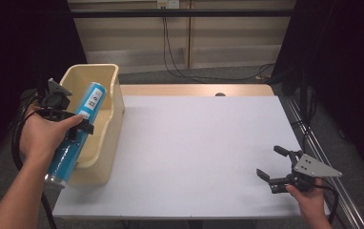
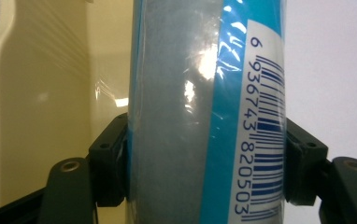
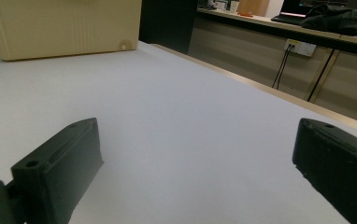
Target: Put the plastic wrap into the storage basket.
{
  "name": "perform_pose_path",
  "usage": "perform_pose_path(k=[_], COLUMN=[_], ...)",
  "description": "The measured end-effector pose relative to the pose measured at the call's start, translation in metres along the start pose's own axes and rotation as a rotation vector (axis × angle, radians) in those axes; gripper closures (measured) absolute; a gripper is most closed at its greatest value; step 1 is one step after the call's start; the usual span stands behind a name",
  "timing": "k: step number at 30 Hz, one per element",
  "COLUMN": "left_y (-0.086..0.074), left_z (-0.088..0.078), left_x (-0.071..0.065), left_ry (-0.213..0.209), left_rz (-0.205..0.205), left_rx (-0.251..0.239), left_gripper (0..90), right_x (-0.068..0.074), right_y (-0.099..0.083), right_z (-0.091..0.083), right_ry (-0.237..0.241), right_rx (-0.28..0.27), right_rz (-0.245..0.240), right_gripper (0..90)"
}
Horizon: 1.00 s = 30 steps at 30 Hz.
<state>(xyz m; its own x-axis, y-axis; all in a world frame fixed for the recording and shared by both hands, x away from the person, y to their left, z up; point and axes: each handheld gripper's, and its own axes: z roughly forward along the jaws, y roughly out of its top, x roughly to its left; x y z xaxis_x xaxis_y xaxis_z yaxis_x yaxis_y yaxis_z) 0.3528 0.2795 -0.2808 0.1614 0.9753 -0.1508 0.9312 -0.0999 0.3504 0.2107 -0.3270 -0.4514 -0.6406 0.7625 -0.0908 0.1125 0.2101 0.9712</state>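
Your left gripper (image 1: 77, 125) pinches the blue tube (image 1: 77, 129) over the beige bin's (image 1: 115, 102) left wall; I judge you should lower it inside. Your right gripper (image 1: 271, 164), jaws spread, waits far right of the bin.

Blue tube (image 1: 77, 131) tilted over bin (image 1: 115, 102)

I work at a table (image 1: 194, 152) with a white top and a wood edge at its far side. Beyond it stands a beige panelled wall (image 1: 227, 38) with a socket (image 1: 167, 4) near the top; 2 black cables (image 1: 170, 52) hang to the grey floor (image 1: 208, 74). Dark curtains (image 1: 342, 57) flank both sides.
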Motion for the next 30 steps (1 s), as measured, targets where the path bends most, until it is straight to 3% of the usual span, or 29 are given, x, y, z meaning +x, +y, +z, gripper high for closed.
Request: perform_pose_path(k=[23,30], left_y=[0.004,0.005], left_z=[0.014,0.014], left_x=[0.0,0.0], left_ry=[0.018,0.016], left_rz=[-0.046,-0.036], left_rx=[0.011,0.02], left_gripper=[31.8,31.8], right_x=[0.0,0.0], right_y=[0.0,0.0], right_z=[-0.001,-0.001], right_ry=[0.003,0.004], right_rx=[0.003,0.001], right_rz=[-0.007,-0.011], right_gripper=[0.7,0.7])
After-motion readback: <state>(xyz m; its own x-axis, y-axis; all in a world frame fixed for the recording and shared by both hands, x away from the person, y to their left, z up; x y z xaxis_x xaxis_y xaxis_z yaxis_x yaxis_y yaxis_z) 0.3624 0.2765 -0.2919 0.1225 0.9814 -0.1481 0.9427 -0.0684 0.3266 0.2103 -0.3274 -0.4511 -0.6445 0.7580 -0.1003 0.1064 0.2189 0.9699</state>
